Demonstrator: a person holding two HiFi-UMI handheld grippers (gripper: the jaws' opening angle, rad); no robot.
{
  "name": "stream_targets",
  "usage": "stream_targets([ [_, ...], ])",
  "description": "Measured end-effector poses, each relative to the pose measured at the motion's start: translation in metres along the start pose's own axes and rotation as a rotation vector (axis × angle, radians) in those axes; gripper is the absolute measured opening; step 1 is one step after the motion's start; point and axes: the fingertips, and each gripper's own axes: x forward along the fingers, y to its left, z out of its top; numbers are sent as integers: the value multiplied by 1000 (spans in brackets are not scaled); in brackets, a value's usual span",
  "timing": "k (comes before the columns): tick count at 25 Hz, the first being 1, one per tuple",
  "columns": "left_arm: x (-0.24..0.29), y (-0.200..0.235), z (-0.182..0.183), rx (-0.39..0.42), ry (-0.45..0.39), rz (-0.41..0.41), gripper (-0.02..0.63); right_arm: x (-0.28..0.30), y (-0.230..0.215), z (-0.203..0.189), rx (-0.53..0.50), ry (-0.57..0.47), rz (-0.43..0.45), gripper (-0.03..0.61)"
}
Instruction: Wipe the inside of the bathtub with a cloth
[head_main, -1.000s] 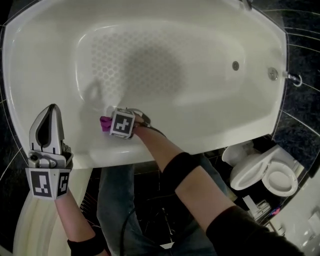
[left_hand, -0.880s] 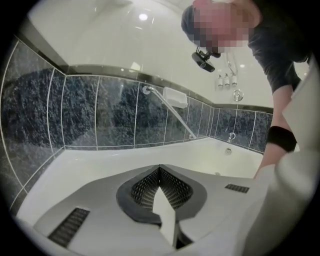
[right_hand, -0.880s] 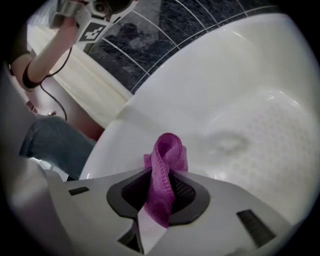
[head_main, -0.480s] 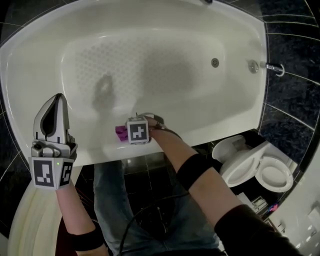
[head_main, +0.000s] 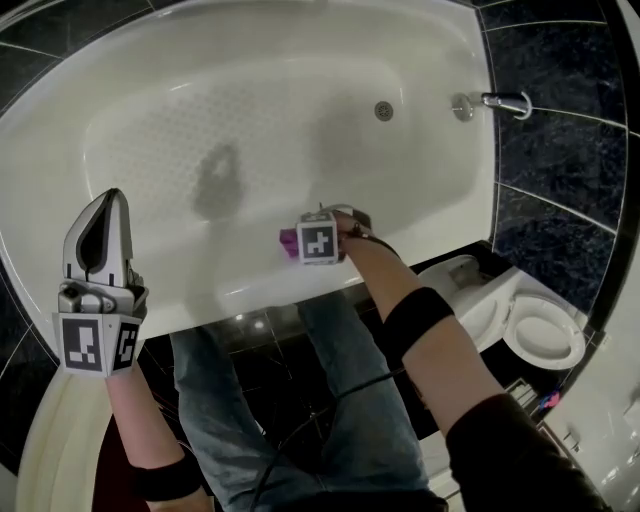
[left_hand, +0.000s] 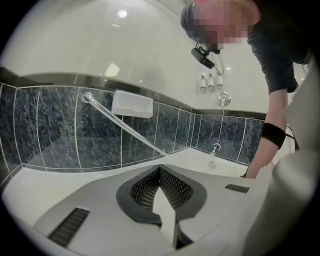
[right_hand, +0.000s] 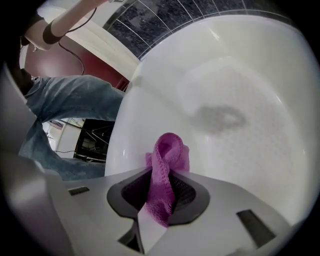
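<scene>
Gripping a pink cloth (right_hand: 167, 162) between its jaws, the right claw (head_main: 293, 243) works low on the near inside wall of the bathtub (head_main: 250, 292), just below the rim; whether the cloth presses on the enamel cannot be told. The left claw (head_main: 100, 222) hovers closed and empty above the rim at the tub's left end. Wiping looks to be mid-course, with the dimpled floor, far wall and both ends probably left to do. The basin lies open and bare; only the tap (head_main: 497, 100) and drain (head_main: 383, 110) at the right end crowd the sweep.
</scene>
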Motion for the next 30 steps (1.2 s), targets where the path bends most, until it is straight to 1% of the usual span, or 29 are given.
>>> stream_targets([
  [4, 23, -41, 6, 24, 25, -33, -2, -24, -15, -66, 33, 17, -58, 104],
  [11, 67, -102, 29, 56, 32, -80, -2, -71, -42, -196, 108, 86, -170, 104],
  [13, 77, -119, 32, 64, 33, -89, -2, -83, -50, -239, 153, 116, -204, 104],
  [15, 86, -135, 33, 73, 35, -100, -3, -87, -52, -282, 222, 138, -211, 104],
  [18, 94, -154, 33, 83, 39, -113, -2, -96, -58, -328, 278, 174, -236, 103],
  [20, 96, -161, 34, 93, 40, -119, -2, -103, -61, -343, 291, 188, -254, 103],
  [22, 96, -166, 38, 105, 40, -116, -2, -107, -62, -347, 290, 186, -262, 103],
  [24, 92, -166, 44, 118, 37, -101, -2, -109, -62, -349, 283, 213, -259, 103],
  [28, 71, -159, 58, 115, 21, -63, -2, -110, -65, -337, 240, 225, -296, 104],
  [30, 54, -149, 65, 111, 11, -52, -2, -108, -57, -315, 255, 199, -301, 104],
])
